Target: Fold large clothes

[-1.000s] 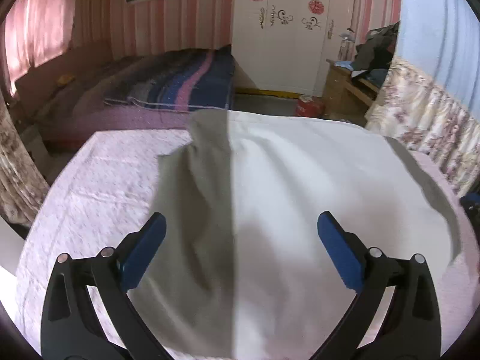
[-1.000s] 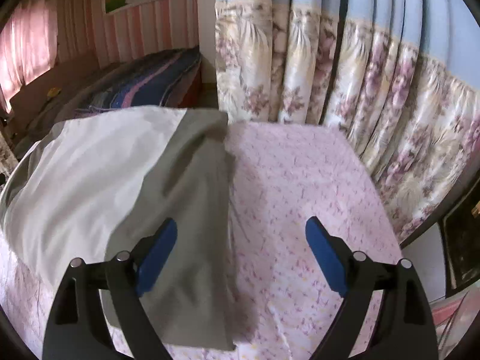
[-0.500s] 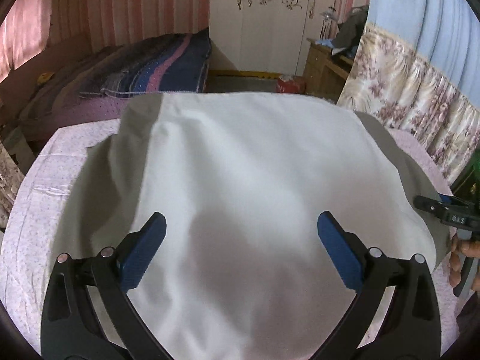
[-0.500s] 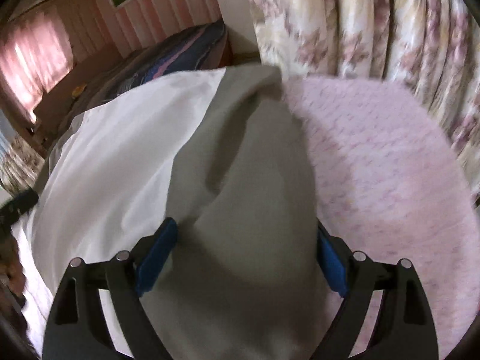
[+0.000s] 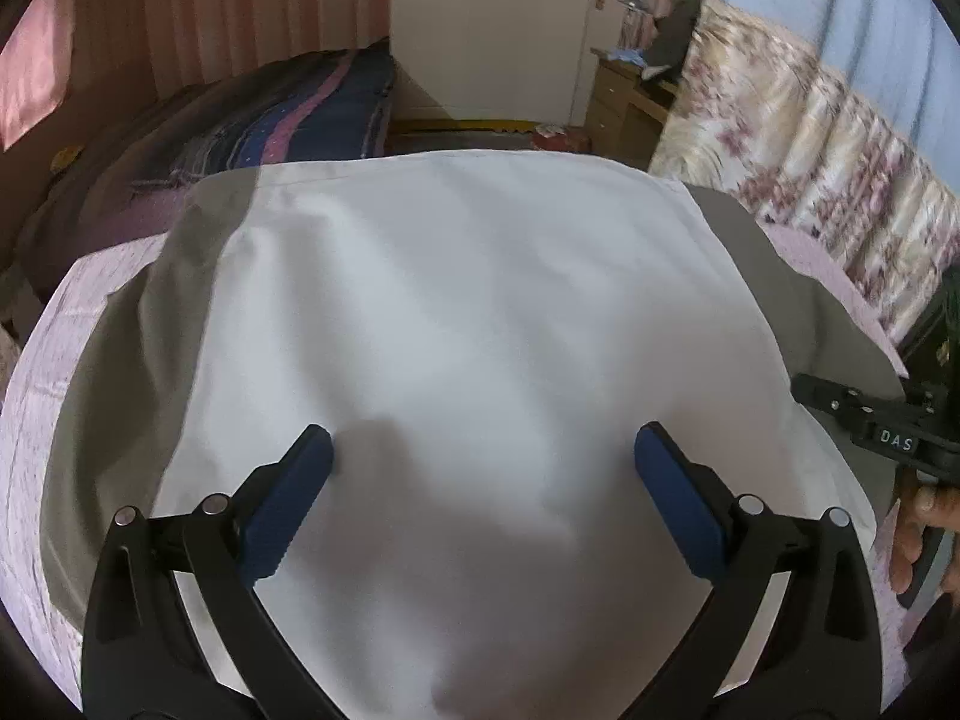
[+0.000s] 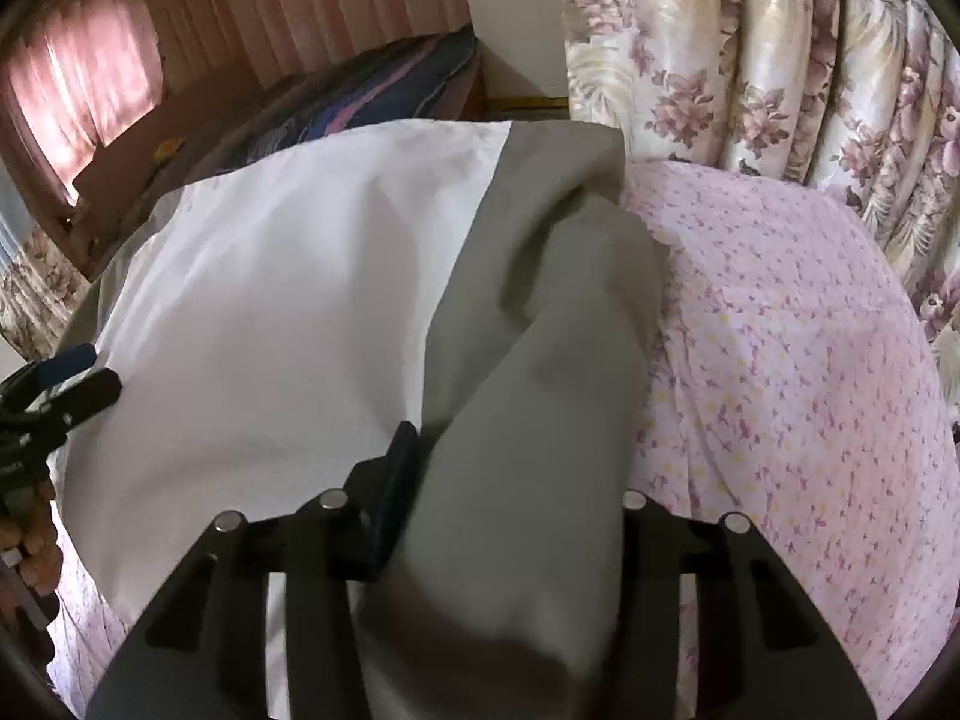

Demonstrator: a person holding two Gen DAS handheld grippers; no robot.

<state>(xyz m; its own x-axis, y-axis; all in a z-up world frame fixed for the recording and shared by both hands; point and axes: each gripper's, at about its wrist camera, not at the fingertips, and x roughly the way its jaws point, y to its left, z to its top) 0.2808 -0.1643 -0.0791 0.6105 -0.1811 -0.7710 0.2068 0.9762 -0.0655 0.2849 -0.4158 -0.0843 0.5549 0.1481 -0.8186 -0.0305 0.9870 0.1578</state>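
A large garment (image 5: 468, 324) with a white middle and grey side panels lies spread on a pink flowered bedsheet (image 5: 54, 372). My left gripper (image 5: 483, 480) is open just above the white part, holding nothing. In the right wrist view my right gripper (image 6: 516, 468) is shut on a raised fold of the grey side panel (image 6: 540, 408), which covers its right finger; the white part (image 6: 270, 300) lies to the left. The right gripper also shows at the right edge of the left wrist view (image 5: 882, 432). The left gripper shows at the left edge of the right wrist view (image 6: 54, 384).
Flowered curtains (image 6: 780, 60) hang close along the right side of the bed. A second bed with a striped blanket (image 5: 288, 114) stands behind, with a white wardrobe (image 5: 498, 30) and a wooden cabinet (image 5: 624, 102) beyond.
My right gripper has moved onto the grey side panel and shut on it, lifting a fold. My left gripper has moved right over the white middle and stayed open.
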